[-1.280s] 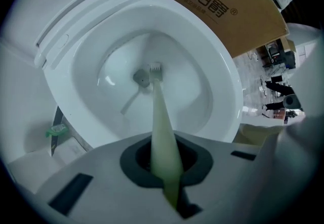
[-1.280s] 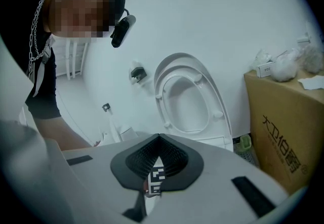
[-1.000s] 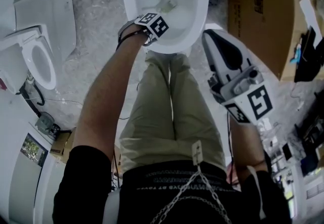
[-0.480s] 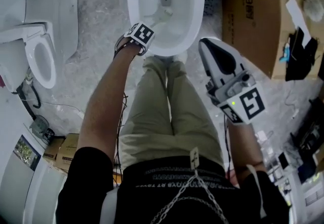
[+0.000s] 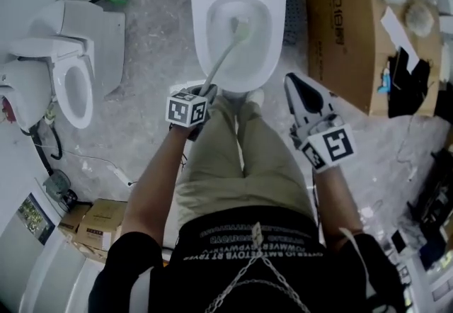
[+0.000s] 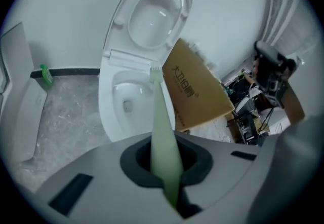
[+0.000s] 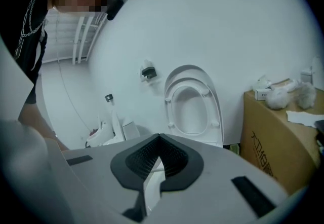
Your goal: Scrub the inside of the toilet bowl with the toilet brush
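scrubbing step. left gripper fingers grasp the toilet brush handle; its head sits inside the toilet bowl. right gripper fingers clenched, empty. next, i should sweep the head round the wall.

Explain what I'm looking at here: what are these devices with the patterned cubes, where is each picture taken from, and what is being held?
There is no robot here. A person stands over a toilet with a hand-operated two-jaw gripper in each hand, and the marker cubes are part of the grippers. The head view comes from a camera on the person's head, looking down. The other two views come from a camera on each gripper, looking along its jaws. The left gripper is clamped on the handle of a pale green toilet brush, whose head reaches into the toilet bowl. The right gripper is beside the person's leg, jaws together, holding nothing. On the floor are a second toilet at the left and a cardboard box at the right.
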### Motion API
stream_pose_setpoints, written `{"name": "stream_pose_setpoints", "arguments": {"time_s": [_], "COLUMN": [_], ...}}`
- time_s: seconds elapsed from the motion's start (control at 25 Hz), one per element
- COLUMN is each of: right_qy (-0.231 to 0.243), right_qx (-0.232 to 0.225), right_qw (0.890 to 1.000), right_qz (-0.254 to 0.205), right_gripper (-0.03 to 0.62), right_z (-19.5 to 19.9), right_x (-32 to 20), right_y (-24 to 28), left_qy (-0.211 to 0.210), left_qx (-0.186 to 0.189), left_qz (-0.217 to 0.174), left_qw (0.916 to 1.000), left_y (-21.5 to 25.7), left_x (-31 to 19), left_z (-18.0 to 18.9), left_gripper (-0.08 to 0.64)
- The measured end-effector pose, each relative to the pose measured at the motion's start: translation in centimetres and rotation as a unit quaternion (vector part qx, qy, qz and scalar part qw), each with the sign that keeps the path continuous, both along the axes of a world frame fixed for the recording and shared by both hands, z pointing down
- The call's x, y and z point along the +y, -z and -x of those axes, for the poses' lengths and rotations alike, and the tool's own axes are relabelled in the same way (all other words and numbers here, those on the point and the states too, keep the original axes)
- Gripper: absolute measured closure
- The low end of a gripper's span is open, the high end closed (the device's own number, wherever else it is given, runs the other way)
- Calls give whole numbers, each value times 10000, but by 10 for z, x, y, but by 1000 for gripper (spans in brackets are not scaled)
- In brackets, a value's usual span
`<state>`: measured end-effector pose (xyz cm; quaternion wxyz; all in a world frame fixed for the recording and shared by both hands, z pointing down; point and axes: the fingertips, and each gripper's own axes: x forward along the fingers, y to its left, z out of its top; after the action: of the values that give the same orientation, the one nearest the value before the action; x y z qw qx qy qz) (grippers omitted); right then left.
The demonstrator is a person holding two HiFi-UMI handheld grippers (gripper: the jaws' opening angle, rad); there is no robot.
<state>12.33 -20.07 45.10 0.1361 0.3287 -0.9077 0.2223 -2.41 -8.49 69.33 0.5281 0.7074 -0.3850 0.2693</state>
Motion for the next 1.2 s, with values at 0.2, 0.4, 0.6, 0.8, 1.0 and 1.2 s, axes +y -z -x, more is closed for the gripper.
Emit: {"name": "stream_pose_setpoints", "arguments": {"time_s": [0.2,0.4,0.6,0.8,1.0,1.2], "right_qy": [-107,-64,-18,98,141,167], "right_qx": [3,-22,117,357,328,110], "right_qw": [9999,9991,9972,9954,9902,9854], "right_qz": [-110,-422,-735,-887,-1351,-1689], "right_gripper": [601,601,601,601,601,601], "right_z": [11,16,15,14,20,34], "right_x": [3,3,7,11,0,-4], "right_y": [24,62,83,103,157,215], "left_qy": [438,832,1013,1260,1247,1138], "left_qx": [718,966,518,108,-308,-364], "left_qz": [-1126,-2014,-3058,-3675,-4306,-4776], "left_qw": [9901,9712,9453,9214,8934,8704], "left_y": [88,162,232,292,367,430], "left_x": [-16,-37,-45,-41,-57,-69], "left_z": [-6,-4,5,17,32,35], "left_gripper": [558,558,558,558,558,558]}}
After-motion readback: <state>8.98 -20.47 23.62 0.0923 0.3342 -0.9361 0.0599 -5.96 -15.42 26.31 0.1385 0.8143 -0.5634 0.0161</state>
